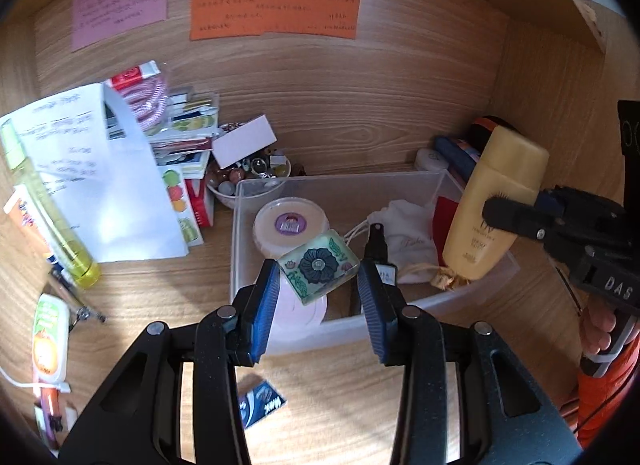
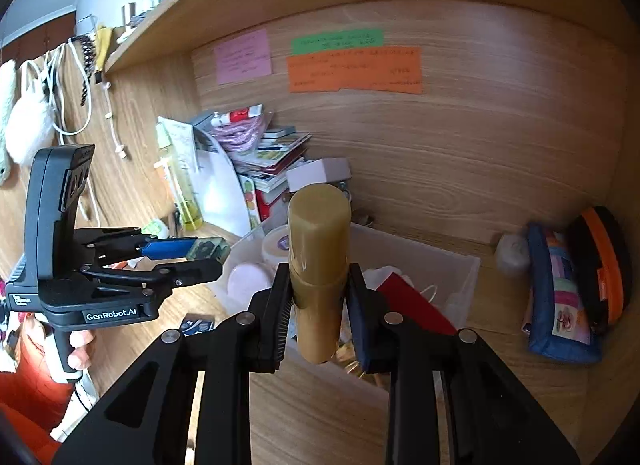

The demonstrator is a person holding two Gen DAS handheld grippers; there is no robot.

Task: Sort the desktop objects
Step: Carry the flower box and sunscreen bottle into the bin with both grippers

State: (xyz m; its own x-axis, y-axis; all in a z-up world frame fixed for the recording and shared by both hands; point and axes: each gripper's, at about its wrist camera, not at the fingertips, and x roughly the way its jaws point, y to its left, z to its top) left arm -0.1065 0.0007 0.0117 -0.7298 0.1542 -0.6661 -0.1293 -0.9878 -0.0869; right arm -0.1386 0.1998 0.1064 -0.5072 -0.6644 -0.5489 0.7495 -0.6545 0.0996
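My left gripper (image 1: 318, 273) is shut on a square glass block with a dark flower print (image 1: 318, 267), held above the front of a clear plastic bin (image 1: 416, 301). It also shows in the right wrist view (image 2: 208, 251). My right gripper (image 2: 320, 293) is shut on a tan lotion bottle (image 2: 319, 265), held upright over the bin (image 2: 464, 277). The bottle also shows in the left wrist view (image 1: 496, 201). The bin holds a round lidded tub (image 1: 290, 225), a white drawstring pouch (image 1: 404, 237), a small black spray bottle (image 1: 376, 241) and a red card (image 2: 416, 305).
Left of the bin lie a paper sheet (image 1: 92, 177), a yellow-green bottle (image 1: 44, 205), stacked packets (image 1: 188, 145) and a bowl of beads (image 1: 252, 177). A striped pouch (image 2: 560, 289) and an orange-black case (image 2: 604, 265) sit at the right wall. Sticky notes (image 1: 272, 15) hang on the back panel.
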